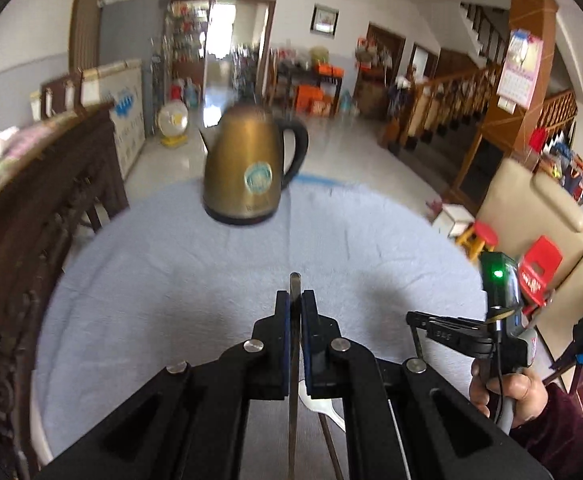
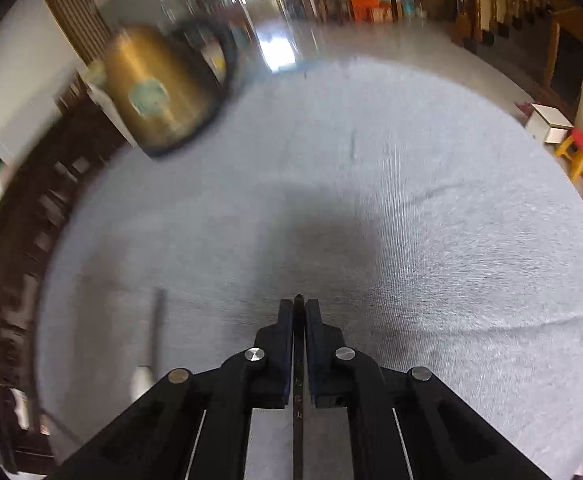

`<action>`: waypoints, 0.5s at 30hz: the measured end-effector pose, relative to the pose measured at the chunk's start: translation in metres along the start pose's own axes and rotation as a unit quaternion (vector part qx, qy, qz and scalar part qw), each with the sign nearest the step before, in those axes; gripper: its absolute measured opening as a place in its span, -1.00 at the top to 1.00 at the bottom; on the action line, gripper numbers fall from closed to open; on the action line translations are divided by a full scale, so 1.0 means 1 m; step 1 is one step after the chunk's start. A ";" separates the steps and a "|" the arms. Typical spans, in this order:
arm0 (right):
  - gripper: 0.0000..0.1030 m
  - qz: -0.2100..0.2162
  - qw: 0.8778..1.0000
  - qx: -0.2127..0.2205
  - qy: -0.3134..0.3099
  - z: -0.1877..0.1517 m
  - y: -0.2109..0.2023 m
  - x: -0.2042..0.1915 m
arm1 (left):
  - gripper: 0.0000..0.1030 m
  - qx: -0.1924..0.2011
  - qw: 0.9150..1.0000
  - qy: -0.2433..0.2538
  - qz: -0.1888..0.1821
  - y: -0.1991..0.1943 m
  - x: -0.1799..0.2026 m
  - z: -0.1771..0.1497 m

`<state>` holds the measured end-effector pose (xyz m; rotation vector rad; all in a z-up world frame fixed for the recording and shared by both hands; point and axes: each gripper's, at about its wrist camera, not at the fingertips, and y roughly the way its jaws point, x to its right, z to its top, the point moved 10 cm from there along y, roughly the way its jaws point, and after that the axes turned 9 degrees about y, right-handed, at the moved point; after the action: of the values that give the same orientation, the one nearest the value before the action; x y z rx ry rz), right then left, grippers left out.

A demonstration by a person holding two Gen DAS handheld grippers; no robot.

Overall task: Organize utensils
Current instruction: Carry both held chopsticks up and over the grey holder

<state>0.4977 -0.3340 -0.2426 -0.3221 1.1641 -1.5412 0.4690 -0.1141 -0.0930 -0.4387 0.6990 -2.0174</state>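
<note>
From the left wrist view, the left hand-held gripper is pinched on a thin metal rod, most likely the handle of a utensil, whose flat end pokes out just past the dark pads while the rest runs back under the black arms. Beneath those arms lie a white plastic piece and another slim stick, too hidden to name. The round desk wears a pale blue, towel-like cloth, and a brass-coloured kettle with a black handle and a round sticker stands at its far edge. At the right, a hand holds the right hand-held gripper, seen side-on. The step in hand seems to be carrying picked-up utensils; the next move calls for a steady carry to wherever they are being gathered and a level set-down, since the smooth rod could swing in the pads. In the right wrist view, the right hand-held gripper is pressed onto a dark, narrow stick with small gold lettering, perhaps a chopstick, lying straight along the gap. Lower left, a grey handle with a white end shows, blurred, and I cannot tell whether it rests on the cloth. The kettle is smeared at upper left.
</note>
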 end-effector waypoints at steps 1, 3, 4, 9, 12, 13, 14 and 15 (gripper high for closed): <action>0.88 0.009 1.000 0.016 0.001 -0.001 -0.010 -0.001 | 0.90 0.012 1.000 0.000 0.004 -0.013 0.001 0.000; 0.88 0.042 0.997 0.068 0.006 -0.001 -0.046 -0.001 | 0.90 0.041 0.999 -0.004 0.015 -0.041 0.003 -0.003; 0.88 0.049 0.995 0.087 0.009 -0.004 -0.062 0.003 | 0.90 0.050 0.999 -0.004 0.019 -0.050 0.005 -0.005; 0.88 0.051 0.982 0.178 0.021 -0.017 -0.140 0.025 | 0.90 0.087 0.996 -0.008 0.035 -0.103 0.011 -0.022; 0.88 0.046 0.974 0.223 0.023 -0.028 -0.183 0.034 | 0.90 0.103 0.994 -0.017 0.041 -0.130 0.011 -0.028; 0.88 0.043 0.970 0.240 0.022 -0.035 -0.200 0.037 | 0.90 0.108 0.993 -0.022 0.042 -0.138 0.011 -0.030; 0.88 0.041 0.966 0.254 0.021 -0.040 -0.213 0.037 | 0.90 0.111 0.992 -0.026 0.045 -0.145 0.009 -0.033; 0.88 0.039 0.963 0.267 0.021 -0.046 -0.228 0.038 | 0.90 0.116 0.992 -0.030 0.049 -0.152 0.008 -0.035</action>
<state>0.3160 -0.3693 -0.0969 0.1168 0.7386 -1.7280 0.3461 -0.0479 -0.0240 -0.3217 0.4343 -1.9561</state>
